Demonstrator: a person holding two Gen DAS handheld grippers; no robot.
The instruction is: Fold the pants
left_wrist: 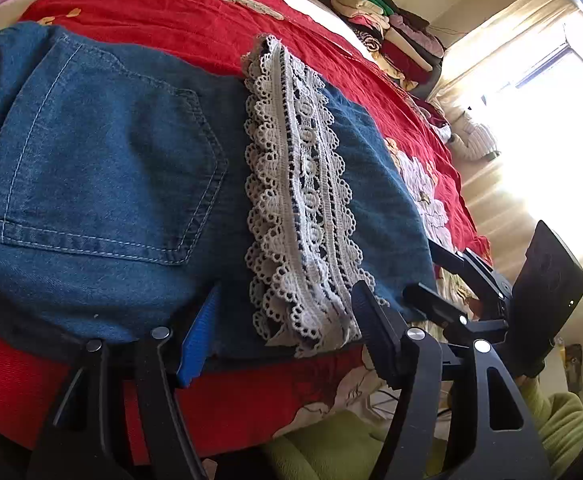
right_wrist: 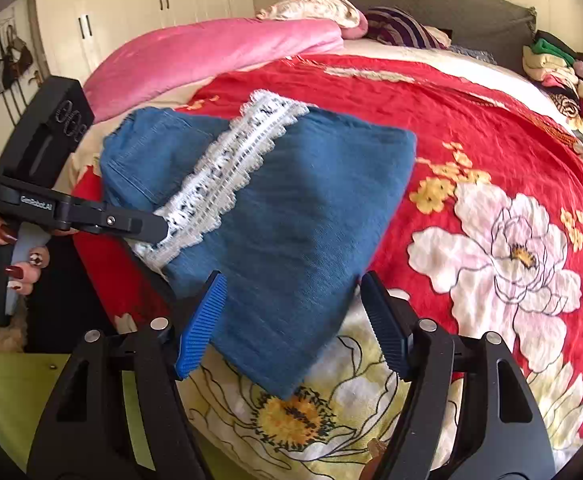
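The blue denim pants (left_wrist: 103, 168) lie folded on the red floral bedspread (left_wrist: 195, 28), with a back pocket and a strip of white lace trim (left_wrist: 303, 216) on top. My left gripper (left_wrist: 287, 332) is open at the near edge, its fingers astride the lace end. In the right wrist view the pants (right_wrist: 291, 208) lie as a compact bundle with the lace (right_wrist: 223, 176) across it. My right gripper (right_wrist: 291, 328) is open, its blue pads on either side of the near corner. The left gripper (right_wrist: 151, 228) shows there at the lace end.
A pink quilt (right_wrist: 211, 56) and pillows lie at the head of the bed. Stacks of folded clothes (left_wrist: 391, 36) sit at the bed's far right side. White wardrobes (right_wrist: 143, 4) stand behind. A bright window (left_wrist: 551, 120) is to the right.
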